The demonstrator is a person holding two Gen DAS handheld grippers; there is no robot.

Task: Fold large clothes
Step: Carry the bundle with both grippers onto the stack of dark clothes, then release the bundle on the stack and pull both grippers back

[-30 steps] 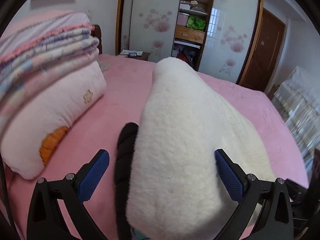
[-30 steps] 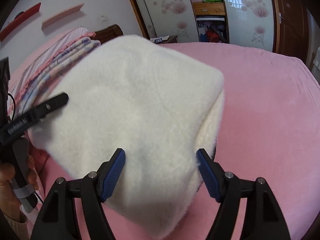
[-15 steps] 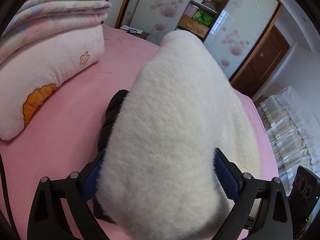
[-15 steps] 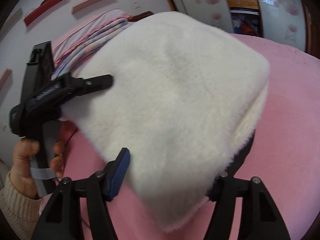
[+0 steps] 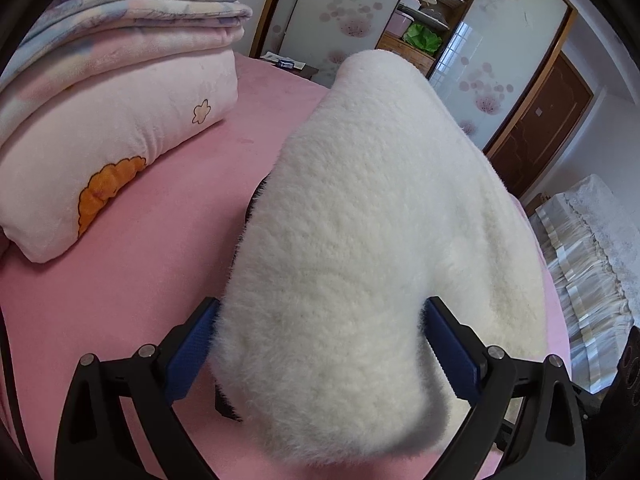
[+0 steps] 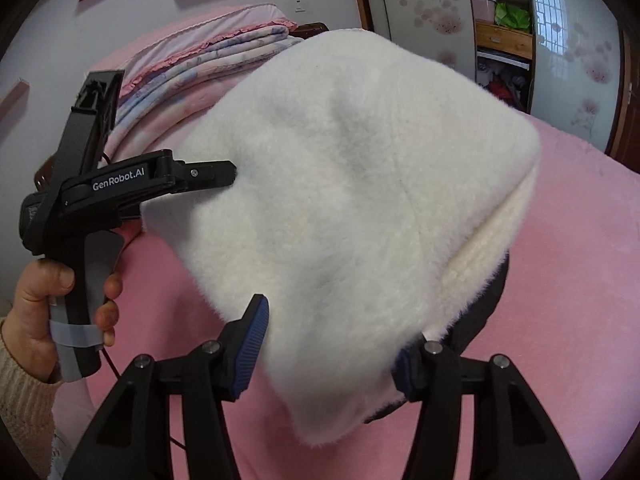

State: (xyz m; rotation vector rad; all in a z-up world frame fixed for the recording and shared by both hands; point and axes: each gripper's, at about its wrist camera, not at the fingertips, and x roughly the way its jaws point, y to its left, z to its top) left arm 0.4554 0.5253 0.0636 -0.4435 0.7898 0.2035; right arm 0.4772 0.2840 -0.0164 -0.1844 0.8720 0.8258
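Note:
A thick white fleece garment [image 5: 372,240] with a black outer side [image 6: 486,300] lies folded on the pink bed [image 5: 132,264]. In the left wrist view my left gripper [image 5: 316,348] has its blue pads pressed against both sides of the garment's near end. In the right wrist view my right gripper [image 6: 332,344] has its pads against the folded garment [image 6: 360,200] at another corner. The left gripper [image 6: 216,174] also shows there, its fingers at the garment's left edge, held by a hand [image 6: 44,304].
A stack of folded pink and pastel blankets [image 5: 108,72] sits on the bed at the left, also in the right wrist view [image 6: 192,72]. Wardrobe doors [image 5: 332,12] and an open shelf unit [image 5: 424,28] stand beyond the bed. A brown door [image 5: 536,124] is at the right.
Both grippers moved in onto the garment and their jaws narrowed until the pads pressed its sides. The garment's near ends now sit between the fingers.

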